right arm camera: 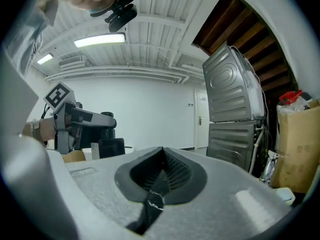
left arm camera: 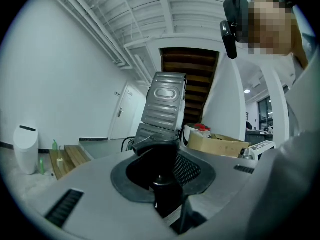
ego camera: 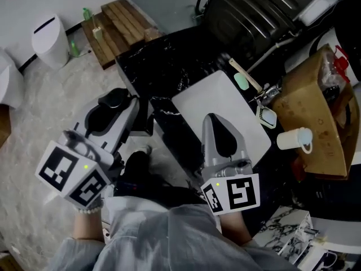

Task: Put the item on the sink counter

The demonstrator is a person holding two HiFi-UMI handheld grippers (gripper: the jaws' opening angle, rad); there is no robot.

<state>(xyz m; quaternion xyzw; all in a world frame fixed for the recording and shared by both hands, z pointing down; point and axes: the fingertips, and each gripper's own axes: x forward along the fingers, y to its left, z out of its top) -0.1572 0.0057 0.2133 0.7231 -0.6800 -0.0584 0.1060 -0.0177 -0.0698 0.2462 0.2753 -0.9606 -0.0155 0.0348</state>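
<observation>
My left gripper (ego camera: 115, 101) is held over the floor beside the black marble counter (ego camera: 169, 61). It is shut on a black item (ego camera: 113, 99) whose dark body hangs below the jaws. In the left gripper view the black item (left arm camera: 165, 194) sits upright between the pads. The right gripper view shows the left gripper (right arm camera: 82, 121) from the side with the black item (right arm camera: 111, 146) in it. My right gripper (ego camera: 214, 120) hovers over a white rectangular board (ego camera: 237, 103) on the counter. In its own view the right gripper (right arm camera: 161, 158) is shut, pads together on nothing.
On the counter past the board lie a green-headed brush (ego camera: 242, 79) and a small green-rimmed piece (ego camera: 266, 116). A white mug (ego camera: 294, 138) and a cardboard box (ego camera: 313, 117) stand at the right. A ribbed silver case (ego camera: 265, 10), wooden steps (ego camera: 118, 27) and a white bin (ego camera: 48, 38) are behind.
</observation>
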